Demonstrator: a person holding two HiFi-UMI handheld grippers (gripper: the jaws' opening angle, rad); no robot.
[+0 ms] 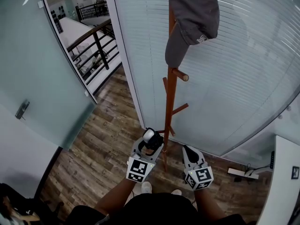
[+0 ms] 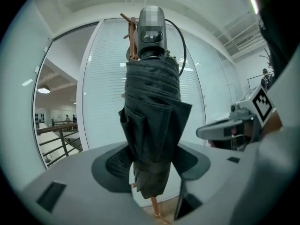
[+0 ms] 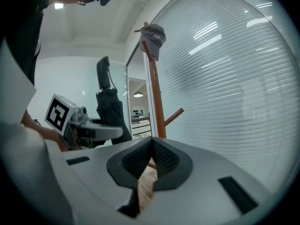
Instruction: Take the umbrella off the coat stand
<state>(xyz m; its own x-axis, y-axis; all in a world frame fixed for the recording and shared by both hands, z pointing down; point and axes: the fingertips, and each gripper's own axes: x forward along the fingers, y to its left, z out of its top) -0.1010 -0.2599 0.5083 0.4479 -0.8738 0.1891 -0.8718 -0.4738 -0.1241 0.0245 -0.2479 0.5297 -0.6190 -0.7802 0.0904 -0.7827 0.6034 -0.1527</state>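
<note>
A folded dark umbrella (image 2: 152, 121) stands upright between the jaws of my left gripper (image 2: 150, 165), which is shut on its lower part. Its grey handle (image 1: 149, 136) points up, with a black strap looping off it. In the head view my left gripper (image 1: 149, 143) is low, just left of the wooden coat stand (image 1: 169, 102). The umbrella hangs from no peg. A grey cap (image 1: 192, 18) sits on top of the stand. My right gripper (image 1: 188, 151) is just right of the pole; its jaws (image 3: 151, 158) are shut on nothing.
A glass wall with white blinds (image 1: 243, 69) stands right behind the stand. A frosted glass door (image 1: 37, 78) with a handle is at the left. The floor is wood planks (image 1: 103, 149). At the right are a white desk edge (image 1: 286, 182) and a power strip (image 1: 243, 173).
</note>
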